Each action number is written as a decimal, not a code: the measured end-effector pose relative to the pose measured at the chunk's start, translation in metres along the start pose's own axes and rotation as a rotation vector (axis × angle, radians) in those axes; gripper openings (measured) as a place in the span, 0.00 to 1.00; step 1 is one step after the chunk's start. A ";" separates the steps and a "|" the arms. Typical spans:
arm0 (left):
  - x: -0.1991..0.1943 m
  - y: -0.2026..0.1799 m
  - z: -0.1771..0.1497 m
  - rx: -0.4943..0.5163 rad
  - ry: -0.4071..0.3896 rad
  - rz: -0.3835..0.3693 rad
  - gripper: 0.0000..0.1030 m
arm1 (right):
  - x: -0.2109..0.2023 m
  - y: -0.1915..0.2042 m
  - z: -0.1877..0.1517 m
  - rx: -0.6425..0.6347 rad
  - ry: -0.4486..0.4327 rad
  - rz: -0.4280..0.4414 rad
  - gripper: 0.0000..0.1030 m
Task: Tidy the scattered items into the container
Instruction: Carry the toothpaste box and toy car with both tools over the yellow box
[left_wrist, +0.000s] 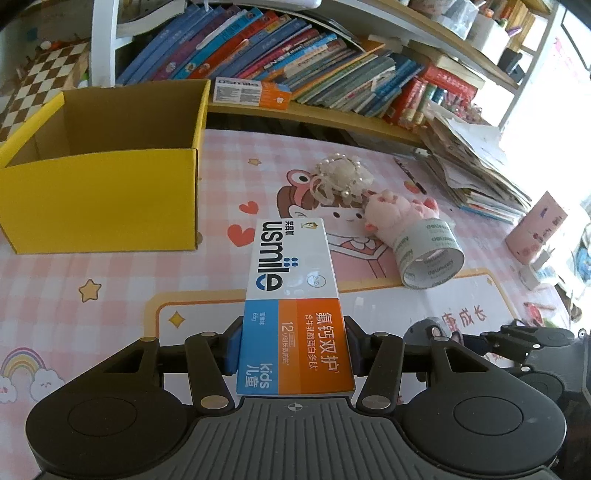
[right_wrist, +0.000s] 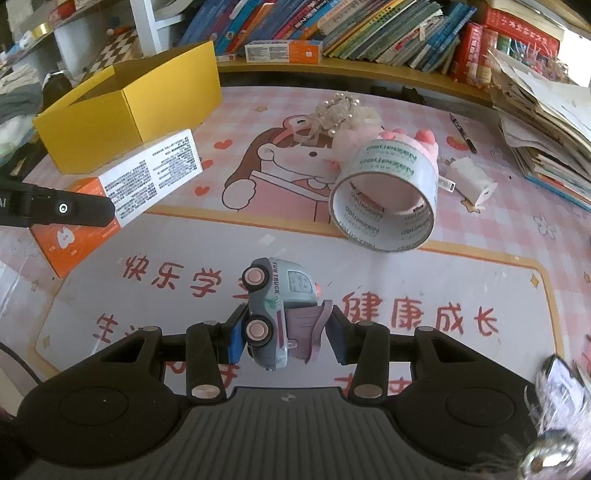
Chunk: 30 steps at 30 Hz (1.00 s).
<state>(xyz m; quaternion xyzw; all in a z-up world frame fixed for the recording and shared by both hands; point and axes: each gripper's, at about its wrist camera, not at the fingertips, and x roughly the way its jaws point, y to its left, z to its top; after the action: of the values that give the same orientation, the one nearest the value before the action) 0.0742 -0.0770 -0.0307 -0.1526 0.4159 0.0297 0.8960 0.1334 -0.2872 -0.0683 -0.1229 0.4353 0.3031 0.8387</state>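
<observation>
Behind the work area, a shelf (left_wrist: 332, 114) is carrying rows of leaning books (left_wrist: 280, 59), and a second toothpaste carton (left_wrist: 253, 92) is lying on it. Paper stacks (left_wrist: 476, 162) are piling up at the right edge. A pink printed mat (right_wrist: 295, 229) is covering the desk.

On the mat's far left, the yellow box (left_wrist: 103, 192) is standing open, with no contents showing in the part of its interior that is visible. It is serving as the container.

The left gripper (left_wrist: 293, 354) is clamping the toothpaste box (left_wrist: 291, 295) by its orange-and-blue end, one blue pad pressing each long side. The box is projecting forward, its white end pointing toward the mat centre. From the right wrist view, it is sitting above the mat just right of the yellow box.

The tape roll (right_wrist: 388, 199) is resting tilted near the mat centre, leaning on the pink plush (left_wrist: 391, 214). A pearl hair ornament (left_wrist: 340, 177) is lying just behind the plush, touching it. A white tagged item (right_wrist: 469, 181) is lying just right of the roll, with a pen (right_wrist: 463, 133) beyond it.

The right gripper (right_wrist: 286, 332) is closing partway on the toy truck (right_wrist: 280, 306), which is tipped on its side with its pink wheels facing left. The left pad is touching the truck; the right pad is sitting against its purple part.
</observation>
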 end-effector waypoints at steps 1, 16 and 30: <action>0.000 0.003 -0.001 0.000 0.004 -0.011 0.50 | -0.001 0.003 -0.001 0.002 0.000 -0.009 0.41; -0.022 0.032 0.000 0.097 0.020 -0.128 0.50 | -0.016 0.053 -0.008 0.064 -0.004 -0.114 0.41; -0.043 0.071 0.000 0.122 0.009 -0.163 0.50 | -0.014 0.104 0.001 0.045 -0.006 -0.136 0.41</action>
<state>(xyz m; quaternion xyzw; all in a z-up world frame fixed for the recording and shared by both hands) 0.0329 -0.0065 -0.0158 -0.1313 0.4072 -0.0693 0.9012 0.0639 -0.2103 -0.0502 -0.1321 0.4303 0.2360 0.8612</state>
